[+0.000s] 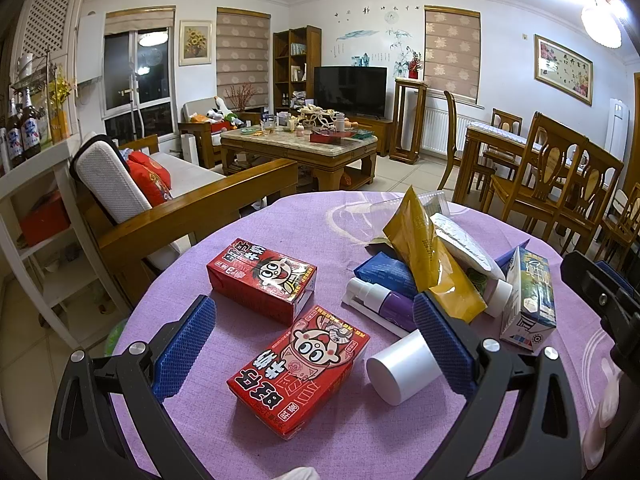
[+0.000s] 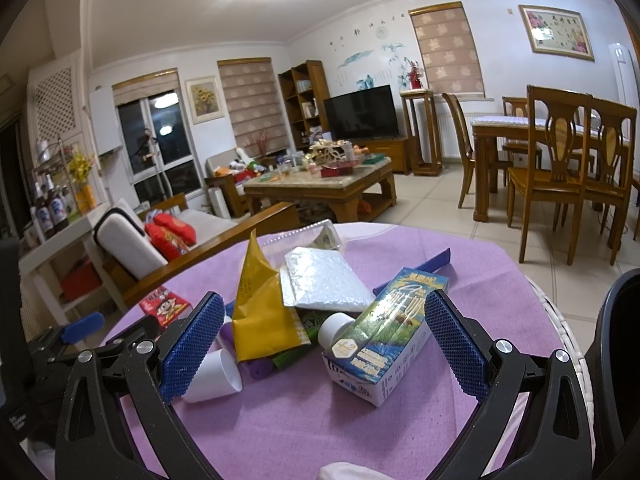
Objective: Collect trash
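Note:
Trash lies on a round table with a purple cloth (image 1: 240, 248). In the left wrist view my left gripper (image 1: 316, 344) is open above a red milk carton (image 1: 298, 370), with a second red carton (image 1: 262, 280) behind it. A white cup (image 1: 402, 368) lies at its right finger. In the right wrist view my right gripper (image 2: 326, 346) is open around a blue-green milk carton (image 2: 386, 330) lying on the cloth. A yellow pouch (image 2: 260, 308), a silver bubble mailer (image 2: 320, 278), a white cup (image 2: 214, 378) and a purple bottle (image 2: 258, 368) are piled beside it.
A wooden sofa (image 1: 176, 204) with red cushions stands left of the table. A cluttered coffee table (image 1: 300, 144) and a TV (image 1: 350, 86) are beyond. Dining chairs (image 2: 560, 172) and a dining table stand at the right. A white shelf with bottles (image 1: 20, 132) is at far left.

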A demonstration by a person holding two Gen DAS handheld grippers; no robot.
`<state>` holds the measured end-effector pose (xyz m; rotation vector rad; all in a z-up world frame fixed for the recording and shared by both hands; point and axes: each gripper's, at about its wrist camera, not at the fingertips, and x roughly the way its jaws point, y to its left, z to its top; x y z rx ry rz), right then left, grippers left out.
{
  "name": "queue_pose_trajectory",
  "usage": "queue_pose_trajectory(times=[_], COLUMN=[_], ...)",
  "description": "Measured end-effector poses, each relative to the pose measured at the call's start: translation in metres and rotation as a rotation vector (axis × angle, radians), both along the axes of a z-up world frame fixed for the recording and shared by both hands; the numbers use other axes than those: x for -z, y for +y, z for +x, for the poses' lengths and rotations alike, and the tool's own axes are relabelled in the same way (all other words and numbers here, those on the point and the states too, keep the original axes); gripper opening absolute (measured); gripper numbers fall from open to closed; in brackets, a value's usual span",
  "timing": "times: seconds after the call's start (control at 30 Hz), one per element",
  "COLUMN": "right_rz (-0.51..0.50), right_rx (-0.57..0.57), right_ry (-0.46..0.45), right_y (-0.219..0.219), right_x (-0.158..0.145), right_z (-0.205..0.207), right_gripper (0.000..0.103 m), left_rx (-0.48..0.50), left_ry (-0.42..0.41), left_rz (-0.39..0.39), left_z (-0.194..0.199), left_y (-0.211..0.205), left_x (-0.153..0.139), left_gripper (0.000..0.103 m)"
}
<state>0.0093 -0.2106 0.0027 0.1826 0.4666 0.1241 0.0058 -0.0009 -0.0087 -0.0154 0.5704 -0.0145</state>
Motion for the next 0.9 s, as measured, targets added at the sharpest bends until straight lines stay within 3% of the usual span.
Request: queue_pose_trajectory(times=[0.23, 0.43, 0.5, 0.8, 0.9], right_rz=[0.005, 0.055, 0.046, -0.053, -0.117], right_rx=[0.002, -0.019, -0.044, -0.216, -0.243], right_ry=[0.001, 0.017, 0.042, 0.128, 0.188], right_y=[-0.001, -0.007, -0.006, 0.014, 0.029], right_x=[0.000, 0.004, 0.004, -0.024, -0.017], right_z=[0.000, 0.000, 0.002, 0.038, 0.060], right_gripper=[0.099, 0.099, 0.099, 0.099, 0.099], left_rx=[-0.006, 0.070, 0.085, 0.213, 0.223], left_ry=[0.008, 0.016, 0.026, 0.273, 0.343], left_rz=[-0.012, -0.224, -0.223, -0.104, -0.144], left_z=[0.000, 0.001, 0.007, 0.081, 0.100], left_y=[0.001, 0.039, 0.051, 0.084, 0.089], left_x=[-0.001, -0.003, -0.007, 0.010, 0.019], left_gripper=[0.098, 0.098, 0.098, 0.098, 0.098])
